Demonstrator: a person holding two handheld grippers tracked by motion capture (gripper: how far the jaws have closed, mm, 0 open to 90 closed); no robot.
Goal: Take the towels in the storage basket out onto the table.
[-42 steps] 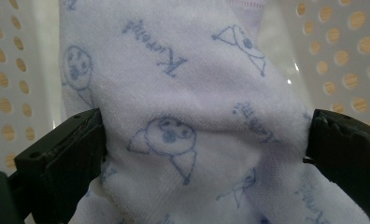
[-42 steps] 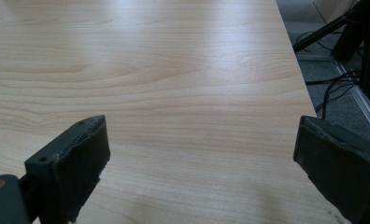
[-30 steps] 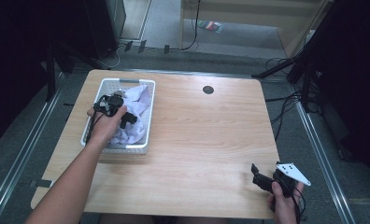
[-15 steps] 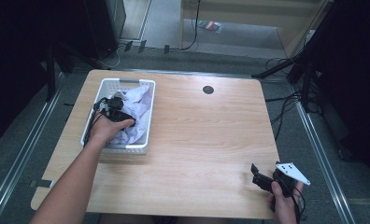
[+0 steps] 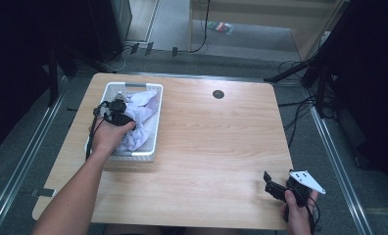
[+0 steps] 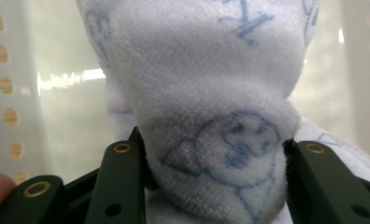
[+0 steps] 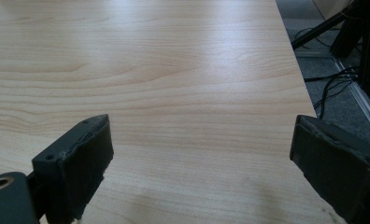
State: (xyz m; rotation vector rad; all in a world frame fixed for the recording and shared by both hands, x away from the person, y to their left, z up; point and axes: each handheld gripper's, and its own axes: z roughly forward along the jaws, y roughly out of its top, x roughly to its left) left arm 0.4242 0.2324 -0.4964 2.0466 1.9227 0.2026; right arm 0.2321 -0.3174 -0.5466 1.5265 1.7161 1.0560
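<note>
White basket (image 5: 153,128) at the table's (image 5: 221,147) left holds a white cloth (image 5: 142,110).
Left gripper (image 6: 211,158) pinches that cloth; right gripper (image 7: 199,158), near right, gapes wide, empty.

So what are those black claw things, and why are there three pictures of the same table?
Those claws are grippers: pinching tools a person holds, one in each hand. One picture comes from a camera high above the wooden table. The other two come from little cameras riding on the grippers, looking out between the jaws.

On the table sits a white basket with holes in its walls, and inside it lies a white cloth with blue drawings. The left gripper reaches into the basket and pinches a fold of that cloth. The right gripper waits near the table's front corner, jaws wide open, holding nothing. The dark circle is a small round spot in the tabletop.
</note>
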